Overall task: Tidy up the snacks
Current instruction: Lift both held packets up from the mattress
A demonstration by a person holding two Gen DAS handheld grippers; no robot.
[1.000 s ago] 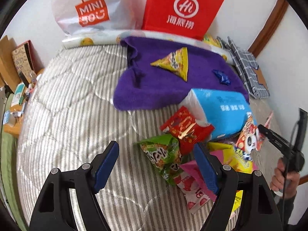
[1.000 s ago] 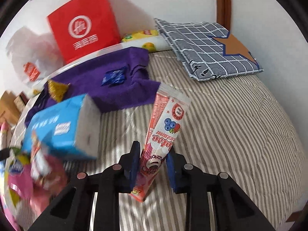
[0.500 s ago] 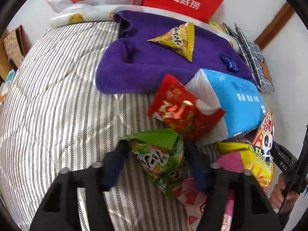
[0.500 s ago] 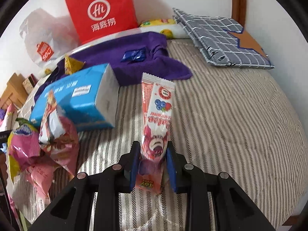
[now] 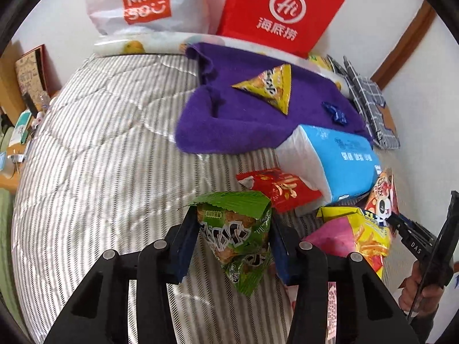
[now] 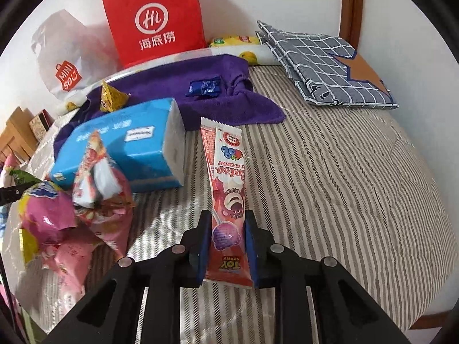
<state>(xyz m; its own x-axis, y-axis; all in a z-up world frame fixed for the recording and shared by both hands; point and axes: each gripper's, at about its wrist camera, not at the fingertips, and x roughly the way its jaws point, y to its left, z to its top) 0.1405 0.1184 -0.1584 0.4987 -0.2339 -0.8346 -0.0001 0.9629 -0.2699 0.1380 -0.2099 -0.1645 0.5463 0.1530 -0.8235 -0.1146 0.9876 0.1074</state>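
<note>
Left gripper (image 5: 233, 236) fingers just closed on crinkled green snack packet (image 5: 236, 229) – red foil packet (image 5: 279, 187) and blue tissue pack (image 5: 338, 166) crowd beyond; right gripper (image 6: 226, 242) fingers clamped on long pink lollipop wrapper (image 6: 226, 177).

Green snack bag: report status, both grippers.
Left gripper just closed on green snack bag. Right gripper shut on lollipop packet. Nothing in the way.

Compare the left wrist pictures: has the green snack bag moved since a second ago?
Yes. The green snack bag, which lay on the striped bedcover, now stands lifted between the pads of the left gripper, whose jaws have just been closing.
</note>
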